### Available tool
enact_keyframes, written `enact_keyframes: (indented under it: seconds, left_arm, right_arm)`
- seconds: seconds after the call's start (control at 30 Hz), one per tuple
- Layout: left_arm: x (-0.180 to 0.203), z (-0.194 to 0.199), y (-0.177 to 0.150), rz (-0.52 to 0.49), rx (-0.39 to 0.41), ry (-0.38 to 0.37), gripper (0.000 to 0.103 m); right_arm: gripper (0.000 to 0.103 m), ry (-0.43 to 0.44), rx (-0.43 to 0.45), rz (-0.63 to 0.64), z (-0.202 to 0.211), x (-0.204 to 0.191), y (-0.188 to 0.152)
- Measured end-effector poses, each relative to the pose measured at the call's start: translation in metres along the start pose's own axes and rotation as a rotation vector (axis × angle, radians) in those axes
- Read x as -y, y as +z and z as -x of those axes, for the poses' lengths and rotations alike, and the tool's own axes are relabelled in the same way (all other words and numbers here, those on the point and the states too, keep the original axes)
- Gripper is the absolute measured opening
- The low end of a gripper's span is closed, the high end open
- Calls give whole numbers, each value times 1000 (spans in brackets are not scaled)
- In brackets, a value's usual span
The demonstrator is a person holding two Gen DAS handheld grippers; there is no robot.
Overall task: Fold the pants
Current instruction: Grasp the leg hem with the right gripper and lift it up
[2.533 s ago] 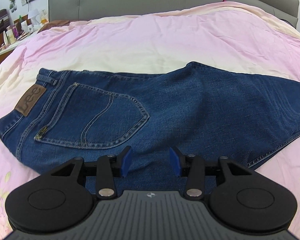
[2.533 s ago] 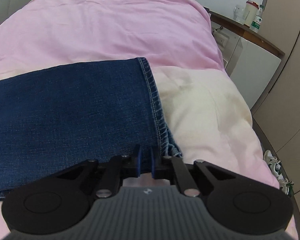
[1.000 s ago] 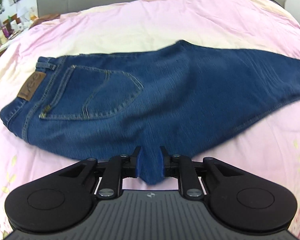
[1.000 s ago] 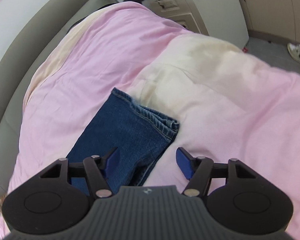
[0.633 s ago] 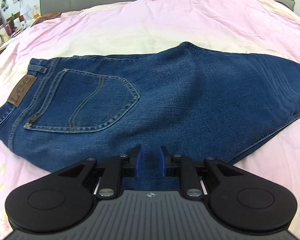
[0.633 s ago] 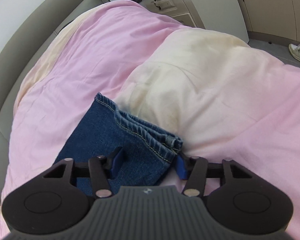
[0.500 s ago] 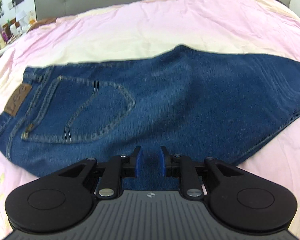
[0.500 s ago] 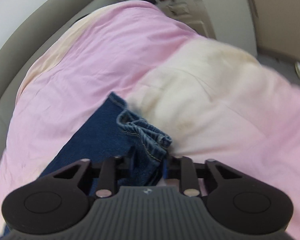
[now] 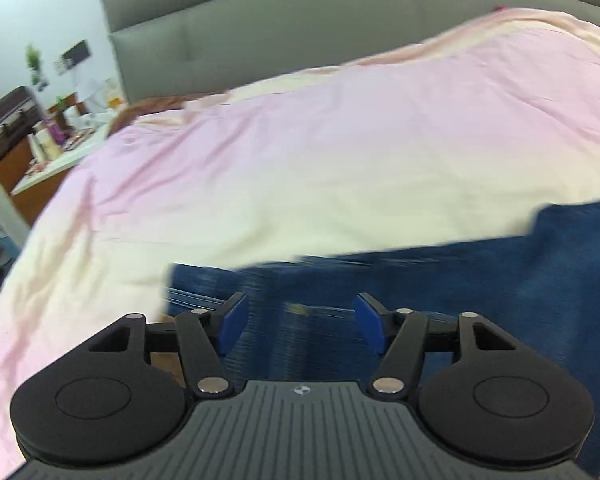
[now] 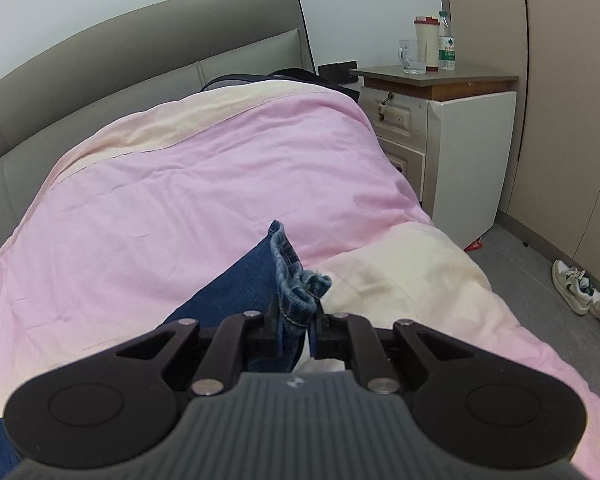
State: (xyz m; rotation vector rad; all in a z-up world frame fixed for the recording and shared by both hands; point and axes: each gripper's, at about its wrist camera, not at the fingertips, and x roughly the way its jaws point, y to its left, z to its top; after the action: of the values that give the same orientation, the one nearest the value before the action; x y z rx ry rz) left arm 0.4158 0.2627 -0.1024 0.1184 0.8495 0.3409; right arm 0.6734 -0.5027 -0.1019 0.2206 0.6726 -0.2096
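Here the left gripper (image 9: 300, 320) has just opened wide over motion-blurred pants (image 9: 480, 280), cut off at lower right. The right gripper (image 10: 296, 330), just closing, pinches the bunched hem (image 10: 296, 284), hiding its pads.

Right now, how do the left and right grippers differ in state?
The left gripper has just opened, its jaws wide apart over the jeans, gripping nothing; the right gripper has just closed, pinching the jeans' hem, bunched and lifted. Both have blue pads.
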Motion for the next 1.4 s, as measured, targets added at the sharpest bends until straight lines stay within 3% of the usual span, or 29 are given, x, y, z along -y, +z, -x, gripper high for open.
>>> enact_keyframes:
  seconds: [0.1,0.17,0.3,0.37,0.43,0.47,0.57,0.63,0.87,0.9,0.93,0.97,1.0,1.07,1.2,1.4]
  left_arm:
    - [-41,-20,4,111,-26,9,82]
    - [-65,-37,6,212,-50,-17,82]
    - [-89,-64,5,312,-74,-30,82]
    - [-95,-69,1,353,-82,-77,69]
    - [-92,-67,-2,370,-55,-135,29]
    - [-88,-62,-3,371,-39,-144,21]
    - [-67,-47,0,281,26,-48,18]
    - [-69,-42,1,291,60,-5,18]
    - [-60,-68,-1,218,-2,70,22]
    - [-59,-66,1,216,1,83,24]
    - [-59,-61,3,223,7,90,32]
    - [-60,-55,4,226,19,93,48]
    - [-60,-47,5,213,36,86,52]
    - [-59,-31,4,203,54,85,52]
    - [-55,5,-5,191,61,6,52]
    - [-50,55,-33,204,59,-129,44]
  right_arm:
    - [6,-51,-1,33,6,-14,0]
    - [6,-73,1,40,10,-20,-1]
    - [6,-120,13,105,15,-39,-1]
    - [6,-145,15,127,17,-44,-1]
    - [6,-166,13,131,18,-47,-1]
    - [6,-179,14,133,18,-49,-1]
    - [6,-216,16,146,14,-56,-3]
    - [6,-240,17,156,11,-59,-4]
    - [5,-301,26,95,4,-47,-13]
    - [5,-292,21,85,3,-45,-14]
    - [5,-279,19,73,5,-43,-14]
    - [5,-259,21,65,7,-43,-13]
    - [5,-238,29,67,11,-43,-12]
    - [5,-186,51,60,24,-49,-8]
    - [5,-30,86,80,64,-81,2]
    - [5,257,140,184,146,-180,9]
